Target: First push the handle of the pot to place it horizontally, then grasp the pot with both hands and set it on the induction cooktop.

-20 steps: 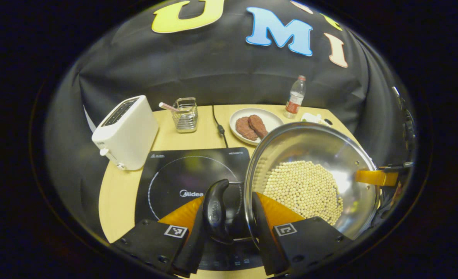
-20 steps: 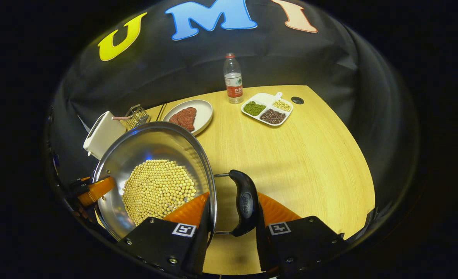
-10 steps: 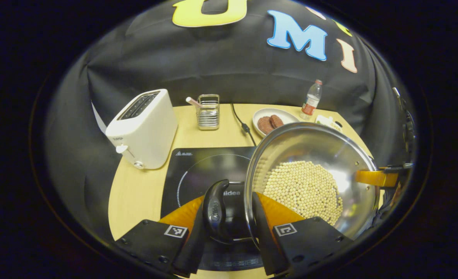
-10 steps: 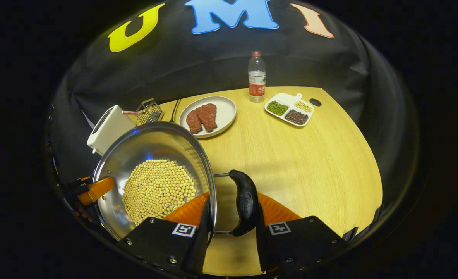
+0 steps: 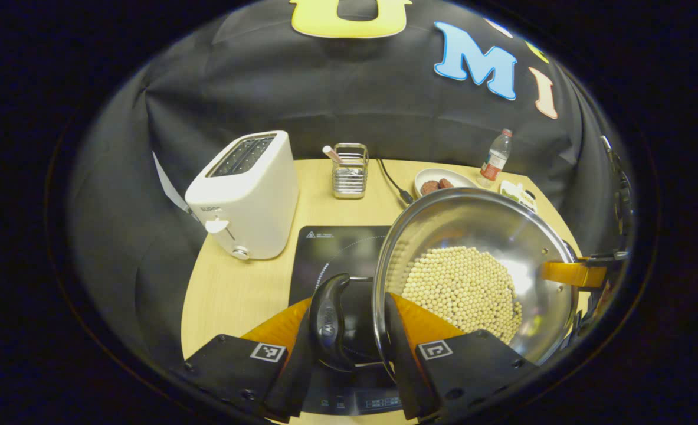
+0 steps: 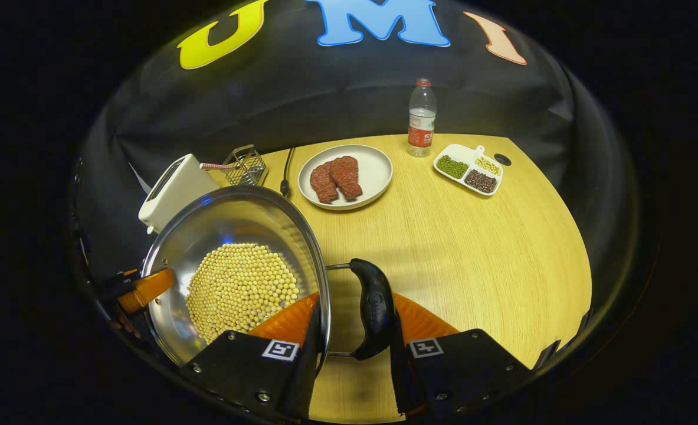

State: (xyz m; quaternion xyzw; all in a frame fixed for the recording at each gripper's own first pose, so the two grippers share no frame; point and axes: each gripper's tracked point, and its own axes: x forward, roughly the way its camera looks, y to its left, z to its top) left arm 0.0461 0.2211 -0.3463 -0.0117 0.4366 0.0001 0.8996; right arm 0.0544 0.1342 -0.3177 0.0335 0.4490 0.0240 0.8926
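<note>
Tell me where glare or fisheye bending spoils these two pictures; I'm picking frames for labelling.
Left gripper view: bright glare on the pot inner wall beside the beans; the table edge bows and the toaster leans with the lens. Right gripper view: the pot wall reflects light, the table curves strongly, a soft shadow lies behind the pot handle; plate and bottle stay sharp.

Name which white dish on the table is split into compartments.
The divided tray near the water bottle; it holds separate beans, while the round plate carries meat slices.
</note>
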